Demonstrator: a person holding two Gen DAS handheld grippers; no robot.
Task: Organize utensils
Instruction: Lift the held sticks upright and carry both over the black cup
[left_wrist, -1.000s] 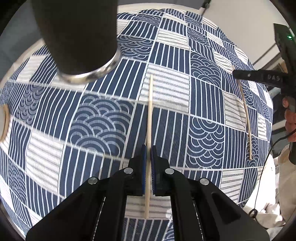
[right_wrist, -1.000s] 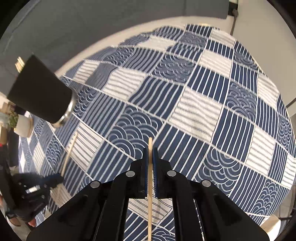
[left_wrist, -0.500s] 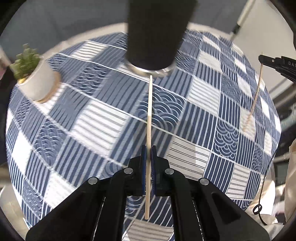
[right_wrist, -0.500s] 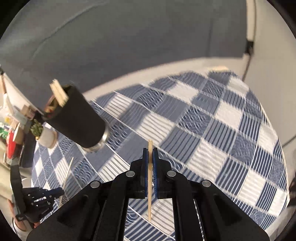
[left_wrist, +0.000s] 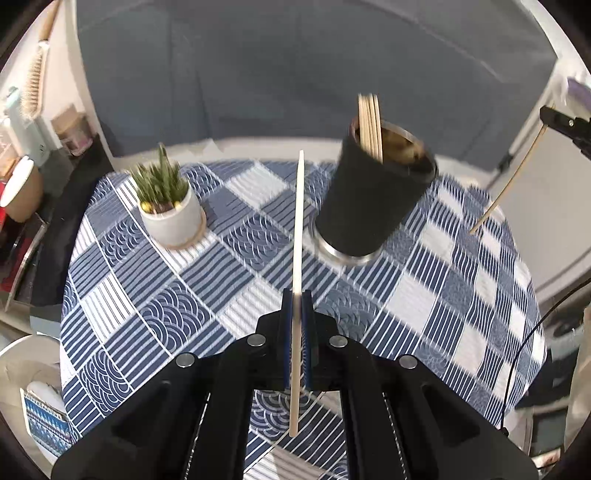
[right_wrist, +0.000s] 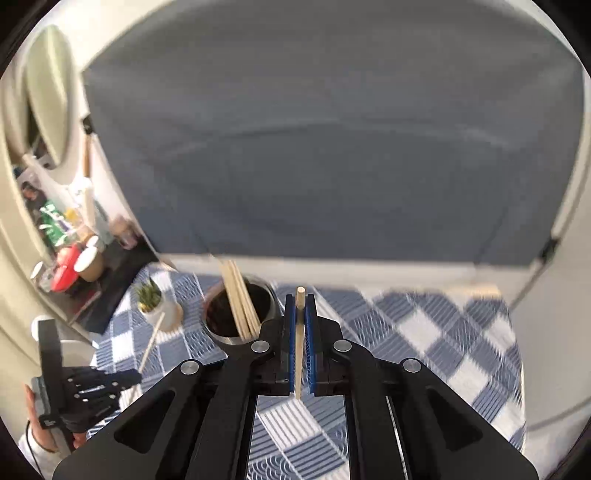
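Fingers of both grippers pinch chopsticks; right view alone shows cup (right_wrist: 236, 314) interior, left hand (right_wrist: 40, 417).

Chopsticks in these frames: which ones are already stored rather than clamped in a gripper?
The bundle standing in the black cup, chopsticks in the cup. The other two are single sticks: one clamped in the left gripper, one in the right gripper.

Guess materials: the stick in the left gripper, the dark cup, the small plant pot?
Stick in the left gripper: looks like pale, unfinished wood or bamboo; matte, thin, uniform tan.
Dark cup: probably metal with a matte black sleeve or coating; a shiny silver band shows at the base and rim.
Plant pot: looks like white glazed ceramic, smooth and slightly glossy, on a tan saucer, maybe wood.
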